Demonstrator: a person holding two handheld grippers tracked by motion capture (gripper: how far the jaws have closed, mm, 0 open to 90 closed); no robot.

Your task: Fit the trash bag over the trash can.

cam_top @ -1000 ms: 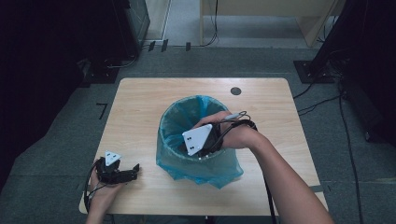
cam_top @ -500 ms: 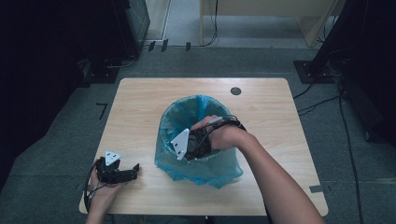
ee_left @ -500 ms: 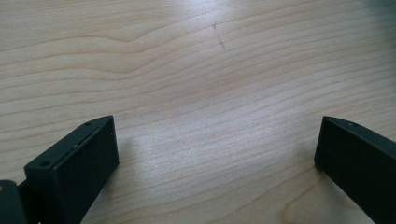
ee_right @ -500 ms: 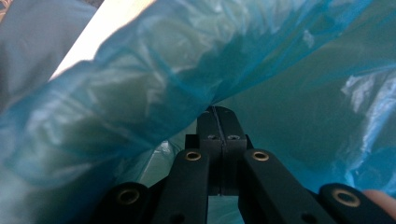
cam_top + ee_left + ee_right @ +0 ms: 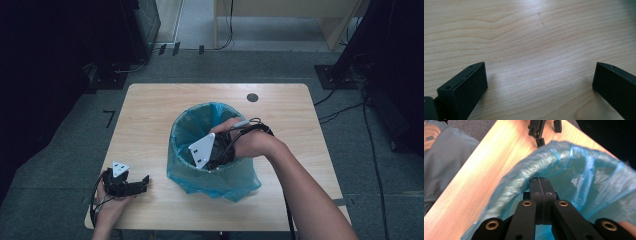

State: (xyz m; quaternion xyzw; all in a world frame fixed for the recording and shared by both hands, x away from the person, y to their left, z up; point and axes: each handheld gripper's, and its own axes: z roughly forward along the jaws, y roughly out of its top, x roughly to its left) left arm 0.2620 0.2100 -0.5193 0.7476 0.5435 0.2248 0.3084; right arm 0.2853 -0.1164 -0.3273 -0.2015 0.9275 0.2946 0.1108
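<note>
A bin lined with a blue plastic bag [image 5: 215, 170] stands in the middle of the wooden table [image 5: 150, 115]. My right gripper [image 5: 206, 161] reaches into the bin's mouth from the right, its grey plate uppermost. In the right gripper view its jaws are pressed together, and the right gripper [image 5: 540, 182] tips sit against the bag's rolled rim [image 5: 574, 152]; I see no plastic between them. My left gripper [image 5: 142, 181] lies on the table at the front left, held by a hand. The left gripper [image 5: 540, 80] is open over bare wood.
A small dark round hole [image 5: 252, 97] marks the table's far right. Beyond the bag, the right gripper view shows the other gripper [image 5: 537, 127] and grey clothing [image 5: 439, 157] beside the table edge. Dark stands and cables ring the table on the floor.
The right gripper swung left over the bin's mouth, then came back a little to the right. The left gripper has stayed where it was.
</note>
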